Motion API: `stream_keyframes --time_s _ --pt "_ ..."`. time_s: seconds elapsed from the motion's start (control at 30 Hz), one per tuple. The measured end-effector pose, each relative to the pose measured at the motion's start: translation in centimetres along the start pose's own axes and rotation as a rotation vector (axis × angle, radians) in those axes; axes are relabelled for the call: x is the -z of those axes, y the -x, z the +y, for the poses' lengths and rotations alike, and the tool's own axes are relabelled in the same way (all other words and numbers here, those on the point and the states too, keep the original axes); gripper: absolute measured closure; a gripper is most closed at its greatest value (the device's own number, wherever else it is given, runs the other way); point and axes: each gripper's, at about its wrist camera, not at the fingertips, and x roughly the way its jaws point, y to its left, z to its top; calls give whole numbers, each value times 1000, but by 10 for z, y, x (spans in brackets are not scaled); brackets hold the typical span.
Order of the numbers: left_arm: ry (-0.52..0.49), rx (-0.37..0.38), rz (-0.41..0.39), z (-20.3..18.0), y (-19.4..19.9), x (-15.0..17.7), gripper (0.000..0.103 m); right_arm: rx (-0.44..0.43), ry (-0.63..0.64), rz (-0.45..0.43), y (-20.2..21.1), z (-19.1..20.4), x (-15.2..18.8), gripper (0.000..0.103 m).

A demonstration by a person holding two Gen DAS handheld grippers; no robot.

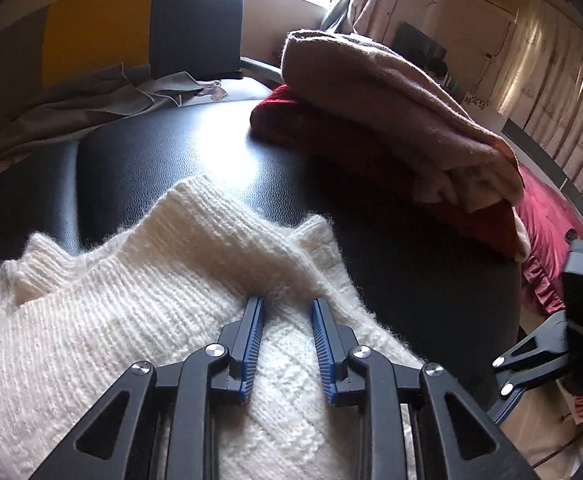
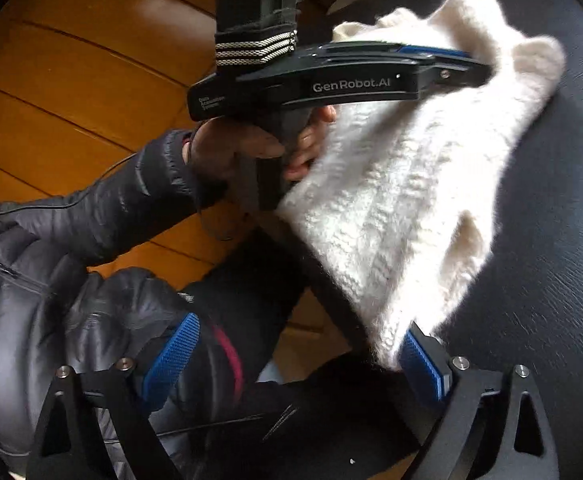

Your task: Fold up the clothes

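A white knit sweater lies partly folded on a black leather surface. My left gripper rests on top of it near its right edge. The blue pads stand a little apart and no fabric is pinched between them. The right wrist view shows the same sweater with the left gripper lying across its far part, held by a hand. My right gripper is wide open at the sweater's near corner. That corner brushes the right pad and nothing is gripped.
A folded tan sweater sits on a folded dark red one at the back right of the surface. A red satin cloth hangs beyond the right edge. Grey fabric lies back left. A dark puffer sleeve crosses above the wooden floor.
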Motion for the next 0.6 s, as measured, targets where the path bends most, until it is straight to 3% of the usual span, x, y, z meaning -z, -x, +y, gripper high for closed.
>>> stream_keyframes --time_s 0.07,0.2,0.27,0.33,0.43,0.53,0.6 --pt "29 18 -17 3 11 2 77 65 -7 -16 4 6 3 7" --pt "164 123 -124 29 77 19 62 269 -39 -95 24 21 5 7" --pt "203 137 -181 47 118 39 59 356 -40 -146 37 32 5 7" --pt "234 113 -219 71 157 64 57 377 -18 -220 43 47 -3 6" --pt "322 6 -253 122 221 119 56 352 42 -299 27 70 -35 1" --pt "455 -96 -273 174 277 180 56 312 100 -305 -14 85 -82 1" --pt "544 -115 -272 204 301 217 56 292 136 -306 -41 93 -112 1"
